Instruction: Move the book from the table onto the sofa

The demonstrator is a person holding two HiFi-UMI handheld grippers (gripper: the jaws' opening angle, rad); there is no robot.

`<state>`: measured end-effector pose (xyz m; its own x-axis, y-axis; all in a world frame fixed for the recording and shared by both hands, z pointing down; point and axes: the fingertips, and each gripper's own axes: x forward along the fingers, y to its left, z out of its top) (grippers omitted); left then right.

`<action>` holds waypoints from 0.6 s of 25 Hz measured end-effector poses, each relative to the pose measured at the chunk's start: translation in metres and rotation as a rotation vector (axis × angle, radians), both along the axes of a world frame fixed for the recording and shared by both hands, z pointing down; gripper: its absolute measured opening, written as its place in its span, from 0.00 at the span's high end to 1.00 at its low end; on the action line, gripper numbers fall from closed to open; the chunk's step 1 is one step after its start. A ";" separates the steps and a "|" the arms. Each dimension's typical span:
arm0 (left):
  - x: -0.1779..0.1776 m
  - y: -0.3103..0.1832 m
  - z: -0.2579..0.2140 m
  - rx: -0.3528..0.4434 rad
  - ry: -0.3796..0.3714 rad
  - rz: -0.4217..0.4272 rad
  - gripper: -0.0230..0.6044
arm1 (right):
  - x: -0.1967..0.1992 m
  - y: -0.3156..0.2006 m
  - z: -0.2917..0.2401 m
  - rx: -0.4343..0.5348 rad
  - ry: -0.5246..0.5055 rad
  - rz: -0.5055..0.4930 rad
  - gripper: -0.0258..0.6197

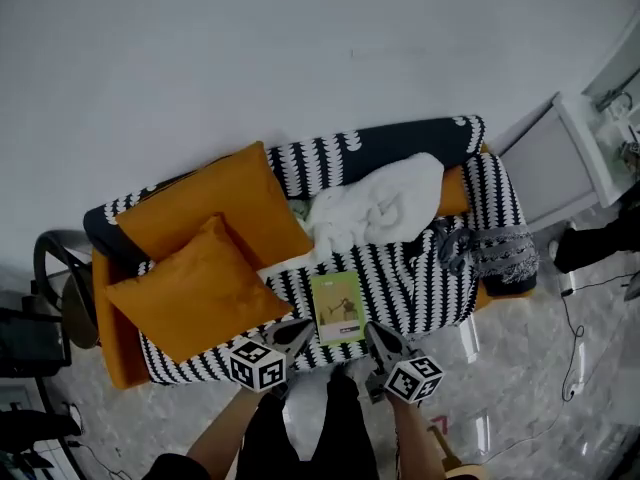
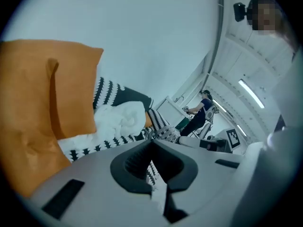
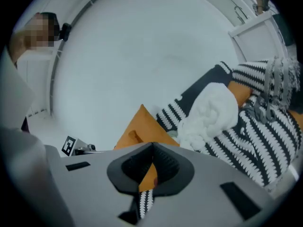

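Left gripper (image 2: 152, 143): jaws closed, pad against pad, nothing between them. Right gripper (image 3: 152, 148): jaws likewise closed and empty.

In the head view the left gripper (image 1: 300, 329) and the right gripper (image 1: 374, 332) flank the near edge of the book (image 1: 337, 307). Neither holds it.

The book has a green cover. It lies flat, cover up, on the front of the seat of the sofa (image 1: 420, 278), which is covered in black-and-white striped fabric.

Left of the book, two orange cushions (image 1: 200, 288) lean one over the other, the front one just beside the book. Behind the book a white blanket (image 1: 378, 206) lies bunched against the backrest. A grey throw (image 1: 495, 248) is draped at the right armrest.

The left gripper view shows an orange cushion (image 2: 42, 108) close by, the blanket (image 2: 120, 117) beyond it, and a person (image 2: 199, 111) standing far off. The right gripper view shows a cushion (image 3: 142, 126), the blanket (image 3: 210, 110) and the striped sofa (image 3: 255, 145).
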<state>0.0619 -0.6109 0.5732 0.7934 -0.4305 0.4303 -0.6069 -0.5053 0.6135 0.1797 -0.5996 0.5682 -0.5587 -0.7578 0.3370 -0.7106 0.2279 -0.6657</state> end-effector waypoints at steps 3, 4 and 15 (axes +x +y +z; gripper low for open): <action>-0.001 0.005 -0.048 0.099 -0.014 0.008 0.94 | -0.009 0.006 -0.051 0.092 0.051 -0.006 0.92; -0.001 0.007 -0.065 0.130 -0.015 0.010 0.94 | -0.013 0.009 -0.067 0.122 0.070 -0.009 0.92; -0.031 0.040 -0.194 0.370 -0.033 0.001 0.94 | -0.055 0.046 -0.191 0.356 0.189 -0.021 0.93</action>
<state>0.0311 -0.5711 0.3796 0.7825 -0.5605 0.2711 -0.6223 -0.6899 0.3698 0.1244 -0.5536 0.3768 -0.5284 -0.8349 0.1540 -0.8057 0.4360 -0.4009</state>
